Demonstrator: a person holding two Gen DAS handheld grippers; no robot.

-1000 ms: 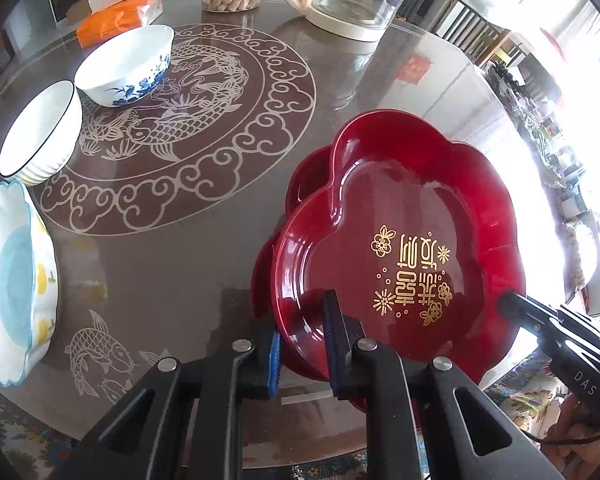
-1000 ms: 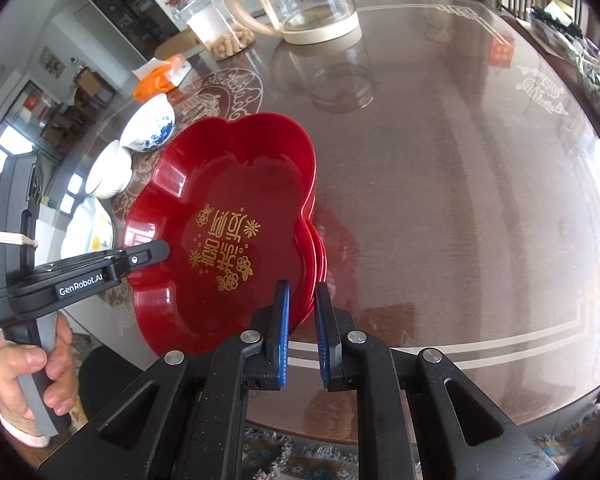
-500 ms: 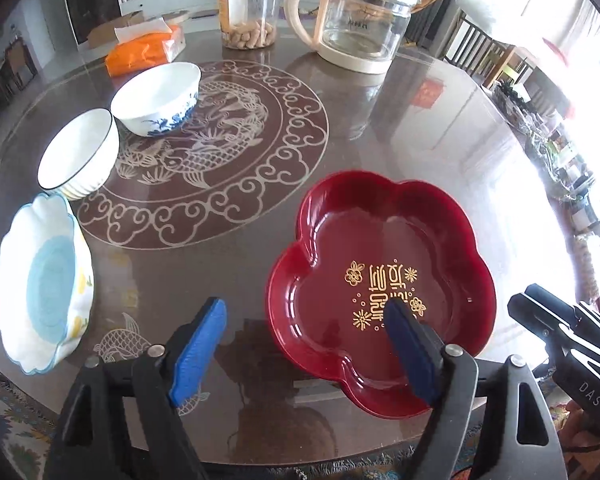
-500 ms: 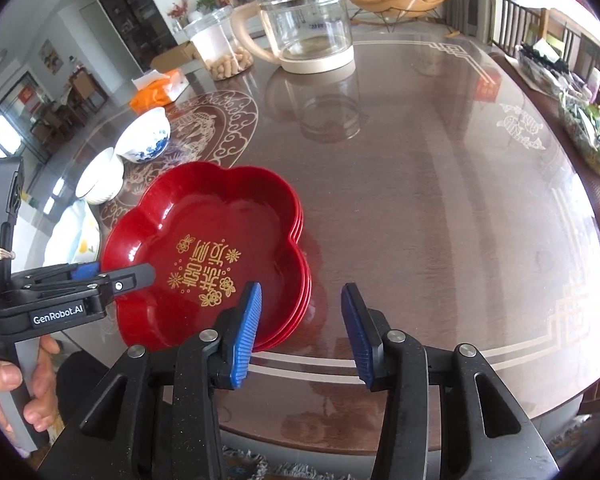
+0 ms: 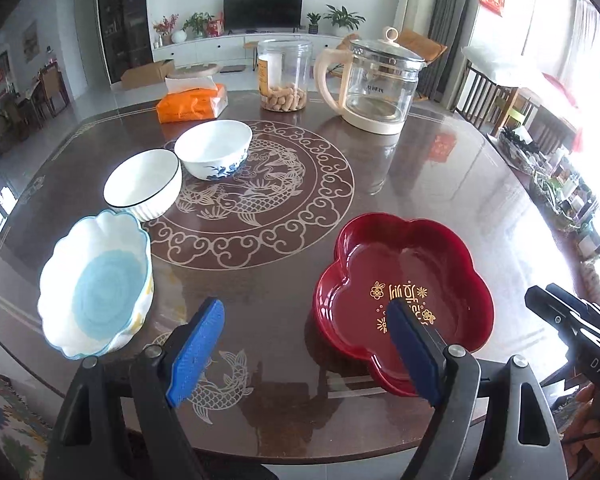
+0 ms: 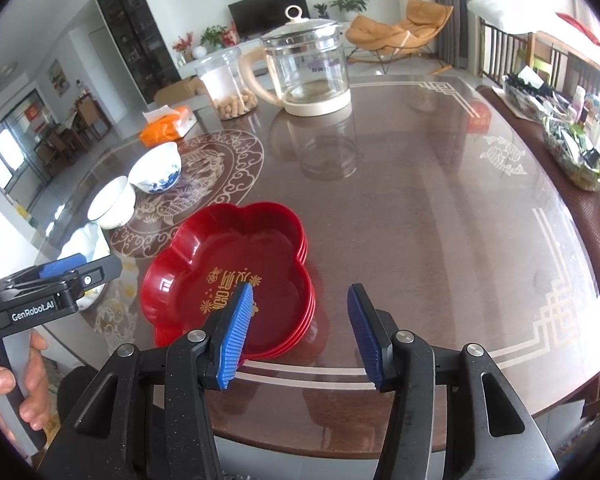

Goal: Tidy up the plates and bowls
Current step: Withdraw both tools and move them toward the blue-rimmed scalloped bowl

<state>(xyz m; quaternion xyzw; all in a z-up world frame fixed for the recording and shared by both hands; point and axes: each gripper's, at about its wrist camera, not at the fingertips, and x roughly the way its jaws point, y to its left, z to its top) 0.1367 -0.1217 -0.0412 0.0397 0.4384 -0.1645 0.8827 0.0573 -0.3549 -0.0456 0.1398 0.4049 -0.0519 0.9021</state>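
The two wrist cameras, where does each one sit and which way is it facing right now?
Left wrist: on the left tool, looking forward across the table at the bowls and red plate stack; its open blue fingers show, the right tool at the right edge.
Right wrist: on the right tool, facing the glass kettle; its open fingers, the left tool and hand show.
Shared: plate stack, white bowls, kettle, peanut jar.

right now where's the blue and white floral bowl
The blue and white floral bowl sits at the far left of the table's dragon medallion, beside the black-rimmed white bowl and in front of the orange tissue pack.
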